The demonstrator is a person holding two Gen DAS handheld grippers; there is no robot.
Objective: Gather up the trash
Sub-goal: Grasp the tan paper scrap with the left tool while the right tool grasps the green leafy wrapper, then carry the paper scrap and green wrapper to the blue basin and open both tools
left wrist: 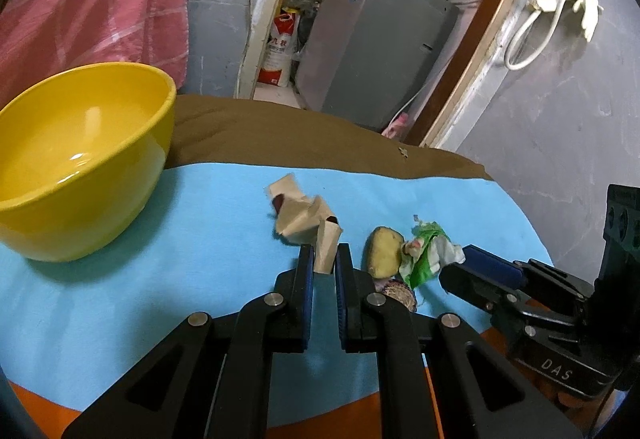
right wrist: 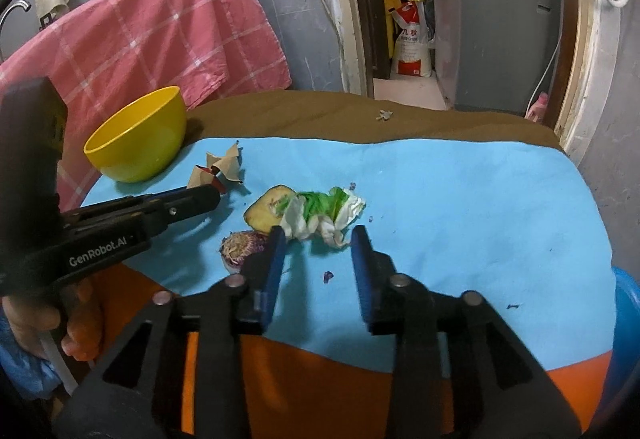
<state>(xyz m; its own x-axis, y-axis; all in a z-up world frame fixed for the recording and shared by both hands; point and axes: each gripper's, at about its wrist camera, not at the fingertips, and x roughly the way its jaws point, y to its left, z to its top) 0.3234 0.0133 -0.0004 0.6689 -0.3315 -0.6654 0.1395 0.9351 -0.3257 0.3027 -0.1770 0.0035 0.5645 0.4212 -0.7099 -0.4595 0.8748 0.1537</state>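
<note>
My left gripper (left wrist: 325,259) is shut on one end of a crumpled brown paper scrap (left wrist: 304,217) that lies on the blue mat (left wrist: 200,239). In the right wrist view the same gripper (right wrist: 214,193) comes in from the left and pinches the paper (right wrist: 224,165). My right gripper (right wrist: 319,249) stands open, with a green and white crumpled wrapper (right wrist: 332,213) just past its tips and untouched by the pads. A cut potato piece (right wrist: 264,213) lies against the wrapper, and a purple onion end (right wrist: 240,249) sits beside the left finger. A yellow bowl (right wrist: 136,143) stands empty at the mat's far left.
The blue mat covers a brown cloth (right wrist: 320,111) on an orange table (right wrist: 320,379). A pink checked cloth (right wrist: 160,35) hangs behind the bowl. A small scrap (right wrist: 385,114) lies on the brown cloth. A person's hand (right wrist: 76,319) holds the left gripper.
</note>
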